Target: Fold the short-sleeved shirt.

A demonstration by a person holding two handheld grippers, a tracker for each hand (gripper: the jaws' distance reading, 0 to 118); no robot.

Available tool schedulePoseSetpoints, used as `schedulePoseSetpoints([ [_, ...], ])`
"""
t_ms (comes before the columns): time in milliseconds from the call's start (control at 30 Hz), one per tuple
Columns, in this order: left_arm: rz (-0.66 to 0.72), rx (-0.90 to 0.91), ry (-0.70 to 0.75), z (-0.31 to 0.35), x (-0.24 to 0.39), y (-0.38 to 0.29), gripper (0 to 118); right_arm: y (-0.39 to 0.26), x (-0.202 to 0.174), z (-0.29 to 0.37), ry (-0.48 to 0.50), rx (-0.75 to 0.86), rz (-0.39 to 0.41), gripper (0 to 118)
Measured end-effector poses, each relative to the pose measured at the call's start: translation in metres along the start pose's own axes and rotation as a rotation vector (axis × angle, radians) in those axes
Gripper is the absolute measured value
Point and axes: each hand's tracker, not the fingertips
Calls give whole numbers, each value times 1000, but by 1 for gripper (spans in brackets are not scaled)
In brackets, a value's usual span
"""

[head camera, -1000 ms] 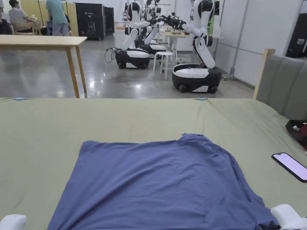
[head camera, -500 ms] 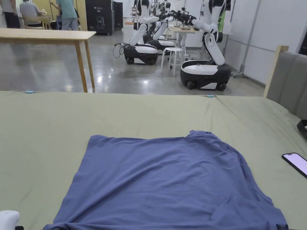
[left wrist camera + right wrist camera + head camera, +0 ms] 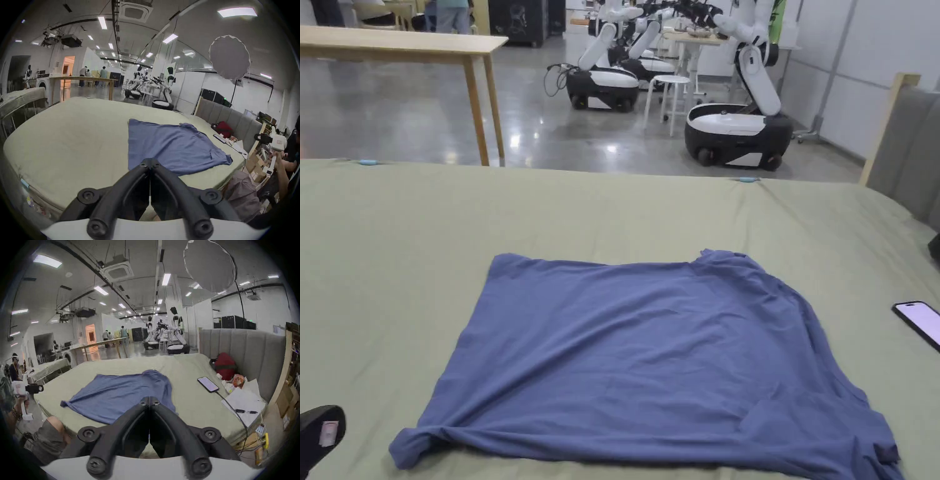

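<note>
Both your tools, left tool (image 3: 150, 164) and right tool (image 3: 149, 398), are hanging clenched and empty off the bed's (image 3: 394, 250) near edge, leaving the shirt (image 3: 650, 356) spread for folding.

Shirt (image 3: 650, 350) plain blue; bedsheet (image 3: 612, 212) olive green.

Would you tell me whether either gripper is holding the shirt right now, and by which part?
Nothing is held: the left gripper and right gripper are both shut and empty, back from the shirt.

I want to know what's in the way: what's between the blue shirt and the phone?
Nothing: the head view shows just bare green sheet between the blue shirt and the phone.
</note>
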Motion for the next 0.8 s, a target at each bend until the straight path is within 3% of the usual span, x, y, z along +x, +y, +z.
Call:
schedulePoseSetpoints([
  [200, -4, -62, 19, -13, -4, -9, 0, 1, -16, 5, 50, -27, -22, 0],
  [233, -9, -72, 24, -20, -5, -9, 11, 0, -17, 2, 48, -35, -21, 0],
  [267, -11, -89, 36, -28, -7, -10, 32, -1, -18, 2, 50, -41, -20, 0],
  [300, -15, -109, 37, -37, -9, -11, 67, -2, -20, 1, 52, -47, -22, 0],
  [333, -17, -137, 48, -46, -10, -12, 111, -2, -21, 0, 55, -56, -25, 0],
  [367, -27, -179, 66, -59, -13, -14, 118, -5, -20, -2, 54, -66, -29, 0],
  [600, -72, -286, 89, -128, -36, -39, 114, -13, -25, -9, 48, -108, -30, 0],
  [733, -99, -342, 99, -150, -38, -50, 84, -15, -24, -11, 42, -131, -30, 0],
  [800, -120, -347, 99, -154, -40, -55, 82, -17, -22, -11, 40, -140, -30, 0],
])
